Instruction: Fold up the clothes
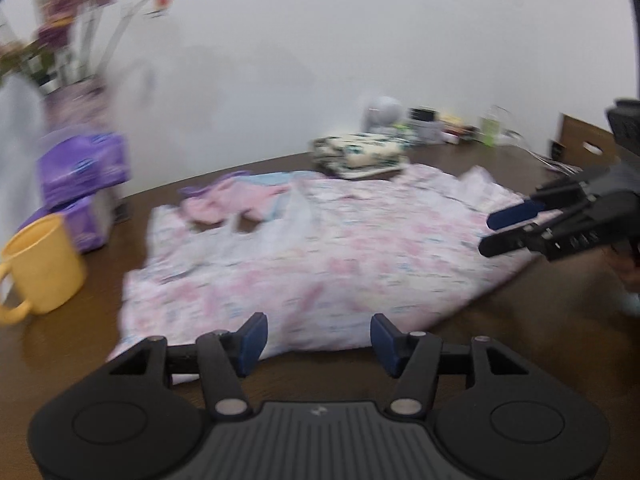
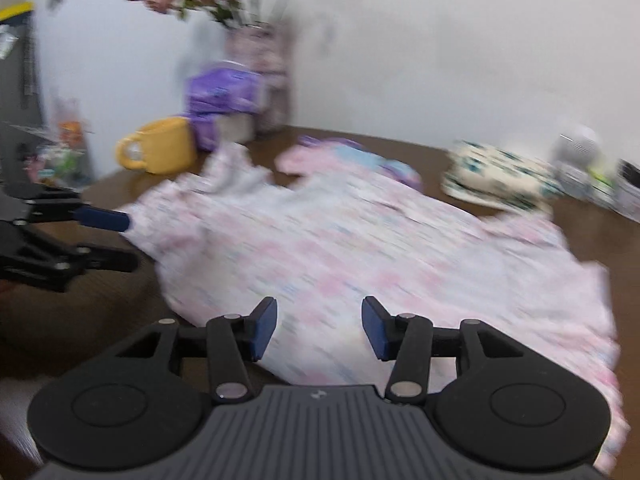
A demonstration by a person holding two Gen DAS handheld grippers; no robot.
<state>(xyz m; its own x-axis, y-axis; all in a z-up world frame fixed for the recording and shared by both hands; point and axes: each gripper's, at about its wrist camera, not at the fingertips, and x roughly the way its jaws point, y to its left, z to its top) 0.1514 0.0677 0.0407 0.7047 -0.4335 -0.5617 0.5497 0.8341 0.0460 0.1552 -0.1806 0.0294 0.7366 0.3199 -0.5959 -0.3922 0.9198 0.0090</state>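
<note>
A pink-and-white patterned garment [image 1: 320,248] [image 2: 360,248] lies spread out on the brown table [image 1: 520,340]. My left gripper [image 1: 318,332] hovers at its near edge, open, with nothing between the blue pads. In the right wrist view the left gripper [image 2: 124,240] sits beside the garment's left edge. My right gripper [image 2: 319,320] is also open over the cloth's near edge, pads apart from the fabric; it shows at the garment's right side [image 1: 496,232] in the left wrist view. A small pink and blue garment [image 1: 236,196] [image 2: 344,156] lies just behind. Both views are motion-blurred.
A folded cream cloth with dark print [image 1: 360,154] [image 2: 496,180] sits at the back. A yellow mug [image 1: 40,264] [image 2: 164,148], purple packs [image 1: 84,168] [image 2: 220,92] and a flower vase [image 2: 256,52] stand at the left. Small clutter [image 1: 440,124] and a cardboard box [image 1: 584,140] are back right.
</note>
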